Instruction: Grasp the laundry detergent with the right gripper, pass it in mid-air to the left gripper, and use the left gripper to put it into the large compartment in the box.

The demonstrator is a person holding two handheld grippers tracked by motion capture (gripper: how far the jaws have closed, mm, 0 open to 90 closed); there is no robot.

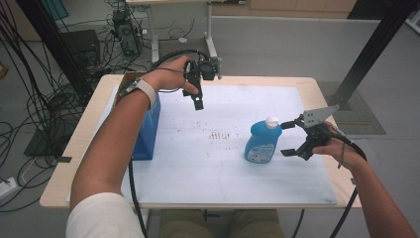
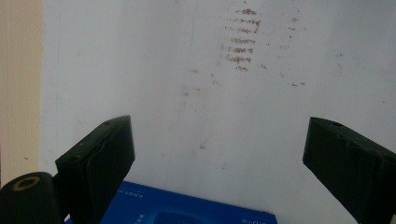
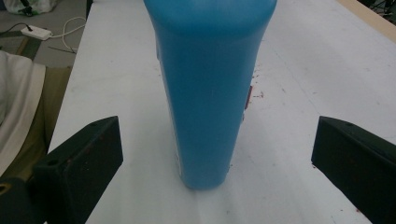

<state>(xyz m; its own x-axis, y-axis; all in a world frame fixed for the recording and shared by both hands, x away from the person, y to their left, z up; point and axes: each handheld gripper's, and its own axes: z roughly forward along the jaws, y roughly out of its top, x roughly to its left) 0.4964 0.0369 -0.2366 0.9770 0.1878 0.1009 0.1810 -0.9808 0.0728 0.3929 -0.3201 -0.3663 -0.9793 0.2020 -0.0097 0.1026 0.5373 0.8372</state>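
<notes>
Bottle [image 1: 262,144], blue with white cap, stands upright on my white mat [image 1: 223,183], right of centre. Right gripper [image 1: 293,138] sits at its 3 o'clock, jaws wide, touching nothing; its own view shows clear gaps both sides. Left gripper [image 1: 198,101] hovers at 11 o'clock, open, empty, above blue box [image 1: 147,134].

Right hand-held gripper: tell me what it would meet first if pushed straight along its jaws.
The right hand-held gripper points at the upright blue bottle, which stands centred ahead of its open jaws on the white mat. It would probably meet the bottle's side first; the remaining gap is hard to judge.
</notes>
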